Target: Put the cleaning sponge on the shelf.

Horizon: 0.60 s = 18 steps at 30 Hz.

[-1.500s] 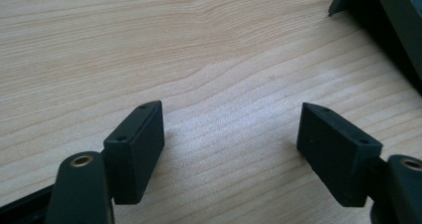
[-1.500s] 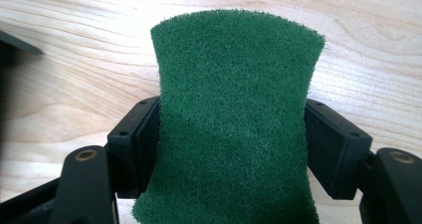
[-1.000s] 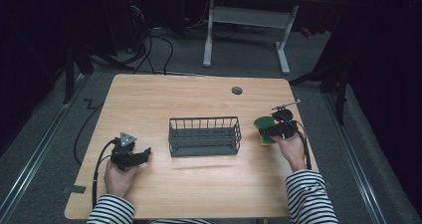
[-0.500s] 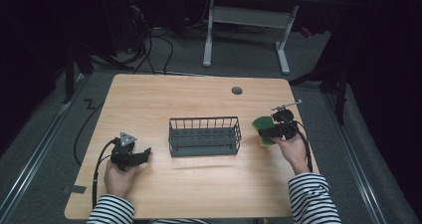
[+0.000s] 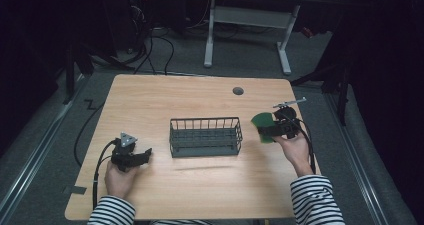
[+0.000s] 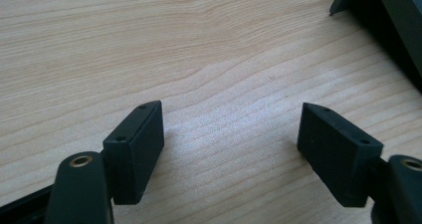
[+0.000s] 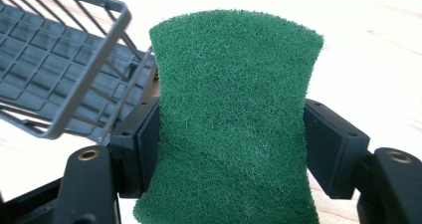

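A green scouring pad [image 7: 234, 119] is pinched between the jaws of my right gripper [image 7: 231, 144], bowed in at its sides by the squeeze. In the high view the pad [image 5: 262, 126] is held above the table just right of a dark wire basket [image 5: 205, 136], which stands mid-table and looks empty. The basket's corner [image 7: 74, 59] lies close at the upper left of the right gripper view. My left gripper [image 5: 145, 156] rests low at the table's front left, left of the basket. Its jaws stand wide apart over bare wood, and the gripper [image 6: 231, 149] holds nothing.
The wooden table [image 5: 200, 195] has a round cable hole [image 5: 238, 91] at its back right. A corner of the basket [image 6: 383, 20] shows at the upper right of the left gripper view. Cables trail off the table's left side, and a desk frame [image 5: 250, 30] stands beyond.
My right gripper has carried the green pad a little to the left, closer to the basket's right end. The left gripper has stayed put.
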Tool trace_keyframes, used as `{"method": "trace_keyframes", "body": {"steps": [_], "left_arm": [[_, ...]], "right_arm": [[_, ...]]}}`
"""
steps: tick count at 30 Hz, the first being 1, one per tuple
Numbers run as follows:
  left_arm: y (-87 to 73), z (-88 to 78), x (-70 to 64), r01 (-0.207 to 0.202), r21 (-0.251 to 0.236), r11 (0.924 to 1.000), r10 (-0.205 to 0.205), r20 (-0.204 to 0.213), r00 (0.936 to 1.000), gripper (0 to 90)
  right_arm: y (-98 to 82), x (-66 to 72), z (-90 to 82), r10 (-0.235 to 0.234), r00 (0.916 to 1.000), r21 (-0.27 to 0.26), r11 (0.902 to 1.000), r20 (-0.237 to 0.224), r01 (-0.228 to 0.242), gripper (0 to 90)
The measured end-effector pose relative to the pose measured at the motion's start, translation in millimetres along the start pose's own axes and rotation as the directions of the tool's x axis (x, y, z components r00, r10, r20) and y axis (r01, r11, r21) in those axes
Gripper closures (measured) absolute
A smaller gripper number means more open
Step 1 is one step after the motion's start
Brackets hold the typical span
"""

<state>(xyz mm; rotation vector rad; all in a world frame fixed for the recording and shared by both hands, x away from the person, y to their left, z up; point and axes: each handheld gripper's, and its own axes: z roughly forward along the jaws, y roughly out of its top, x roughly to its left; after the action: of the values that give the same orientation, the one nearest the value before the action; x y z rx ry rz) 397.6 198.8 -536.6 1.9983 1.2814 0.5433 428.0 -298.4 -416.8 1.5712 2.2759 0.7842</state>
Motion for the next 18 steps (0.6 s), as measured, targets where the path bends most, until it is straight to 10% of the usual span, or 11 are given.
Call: {"method": "trace_keyframes", "body": {"steps": [18], "left_arm": [[-0.1, 0.0, 0.3, 0.003, -0.003, 1.0000, -0.003, 0.002, 1.0000, 26.8]], "right_arm": [[19.7, 35.7, -16.4, -0.091, 0.9942, -0.044, 0.9951, -0.058, 0.088, 31.3]]}}
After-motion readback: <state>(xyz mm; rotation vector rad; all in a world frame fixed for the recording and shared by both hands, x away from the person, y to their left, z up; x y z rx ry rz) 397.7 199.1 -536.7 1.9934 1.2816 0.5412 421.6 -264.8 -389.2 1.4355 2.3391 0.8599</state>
